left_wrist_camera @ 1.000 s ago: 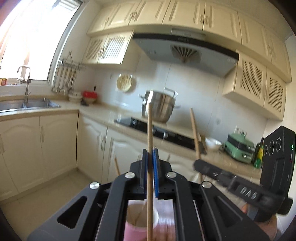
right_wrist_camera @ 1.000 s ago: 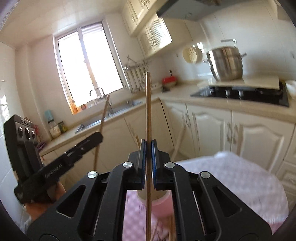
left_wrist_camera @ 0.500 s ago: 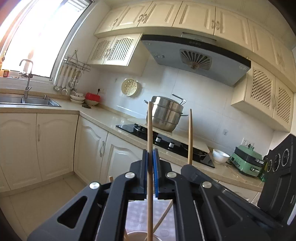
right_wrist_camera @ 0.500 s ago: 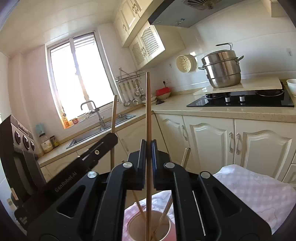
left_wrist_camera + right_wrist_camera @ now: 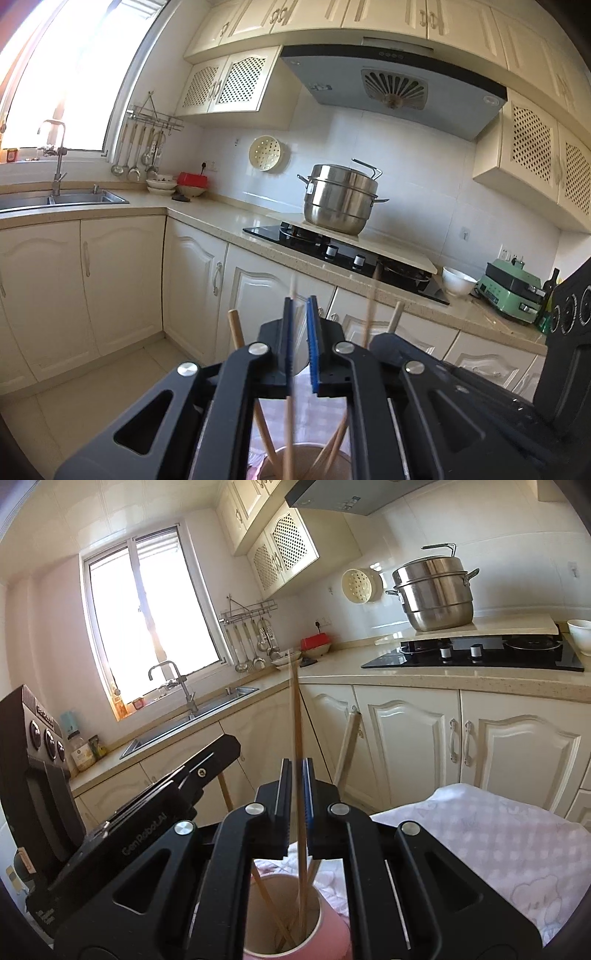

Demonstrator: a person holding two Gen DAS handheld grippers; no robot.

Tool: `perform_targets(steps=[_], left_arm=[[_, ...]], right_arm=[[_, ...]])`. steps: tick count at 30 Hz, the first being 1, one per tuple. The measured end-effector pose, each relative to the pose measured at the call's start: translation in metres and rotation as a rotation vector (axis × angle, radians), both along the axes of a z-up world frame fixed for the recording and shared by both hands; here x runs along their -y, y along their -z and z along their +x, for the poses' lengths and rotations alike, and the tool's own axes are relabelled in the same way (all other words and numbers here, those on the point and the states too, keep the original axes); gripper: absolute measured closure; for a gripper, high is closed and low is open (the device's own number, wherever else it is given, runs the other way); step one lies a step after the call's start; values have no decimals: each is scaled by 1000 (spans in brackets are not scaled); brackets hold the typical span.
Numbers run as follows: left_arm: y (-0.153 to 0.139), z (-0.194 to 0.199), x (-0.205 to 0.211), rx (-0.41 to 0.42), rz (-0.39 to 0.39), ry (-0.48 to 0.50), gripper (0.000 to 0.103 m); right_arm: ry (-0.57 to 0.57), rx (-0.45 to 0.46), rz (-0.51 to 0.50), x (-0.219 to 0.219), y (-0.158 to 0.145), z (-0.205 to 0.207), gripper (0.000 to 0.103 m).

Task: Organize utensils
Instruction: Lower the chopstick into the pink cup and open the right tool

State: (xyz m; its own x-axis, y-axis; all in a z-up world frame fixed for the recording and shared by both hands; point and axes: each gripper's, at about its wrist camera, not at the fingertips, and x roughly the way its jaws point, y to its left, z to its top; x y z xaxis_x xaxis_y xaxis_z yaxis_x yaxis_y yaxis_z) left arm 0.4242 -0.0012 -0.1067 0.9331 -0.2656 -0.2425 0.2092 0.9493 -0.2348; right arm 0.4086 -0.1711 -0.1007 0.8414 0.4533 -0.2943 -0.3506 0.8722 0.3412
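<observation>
Left wrist view: left gripper (image 5: 299,343) stands open, pads parted; a thin wooden chopstick (image 5: 289,435) hangs loose between them, its tip in the cup (image 5: 295,452) below.
Handling: light, stiff, smooth sticks, best pinched mid-shaft.
Right wrist view: right gripper (image 5: 295,805) is likewise open; its chopstick (image 5: 297,746) leans unclamped between the pads, lower end inside the pink cup (image 5: 328,921) on the checked cloth (image 5: 480,834).
</observation>
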Motion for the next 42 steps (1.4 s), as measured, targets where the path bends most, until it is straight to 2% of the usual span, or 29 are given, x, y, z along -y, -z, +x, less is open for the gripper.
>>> perform_targets(steps=[1, 3, 5, 7, 18, 25, 34, 39, 40, 41, 42], left_arm=[[-2, -3, 0, 6, 0, -4, 79], [-4, -8, -3, 19, -4, -12, 63], [-7, -15, -8, 35, -23, -14, 59], [-11, -18, -14, 46, -37, -13, 58], [-24, -31, -21, 53, -44, -7, 55], [-21, -34, -28, 19, -36, -16, 55], [-17, -53, -44, 8, -29, -46, 49], [-10, -67, -63, -18, -29, -85, 29], [-9, -69, -66, -25, -29, -93, 25], [-8, -73, -70, -36, -29, -106, 18], [-6, -77, -72, -48, -22, -118, 12]], right_arm=[[2, -1, -2, 1, -2, -3, 95], [10, 1, -7, 3, -4, -8, 87], [29, 10, -5, 7, -6, -13, 62], [47, 22, -5, 13, -7, -18, 49], [44, 14, -3, 23, -14, -28, 46], [46, -11, 3, 32, -11, -31, 45], [62, -30, -8, 53, -12, -46, 38], [60, -39, -24, 63, -13, -62, 24], [56, -50, -22, 66, -12, -64, 18], [49, -71, -16, 70, -10, -67, 11], [47, -84, -15, 71, -8, -69, 8]])
